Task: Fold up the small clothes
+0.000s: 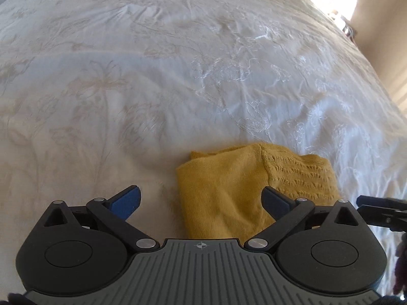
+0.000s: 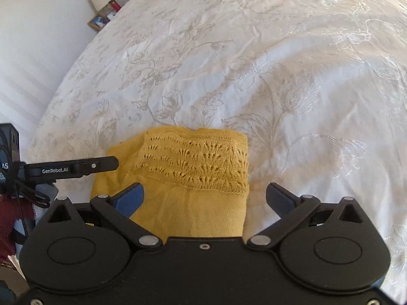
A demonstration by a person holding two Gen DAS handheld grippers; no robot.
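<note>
We see a small mustard-yellow knitted garment (image 2: 193, 178) folded into a compact, roughly rectangular bundle, lying flat near the near edge of a bed. Most of it is smooth fine knit, while a band across its far part is open lacework with rows of small fan-shaped holes and a scalloped lower border; in the left wrist view the same garment (image 1: 244, 193) shows that lace panel at its right side and a soft rounded fold along its left edge. It rests on a white bedspread (image 2: 292, 81) embroidered with outlined tulips and leaves, lightly creased and faintly glossy where light strikes the stitching (image 1: 229, 76). Our left gripper (image 1: 201, 199) hovers above the garment's near left part with its jaws spread wide, one blue pad over bare bedspread and the other over the yellow knit, nothing pinched. Our right gripper (image 2: 204, 197) is likewise spread wide over the garment's near right part, its left pad above the cloth and its right pad above the bedspread, holding nothing. A black finger of the left gripper (image 2: 73, 169) reaches in from the left beside the garment. Far left, past the bed's edge, stands a small wooden picture frame (image 2: 98, 21) by a white wall.
</note>
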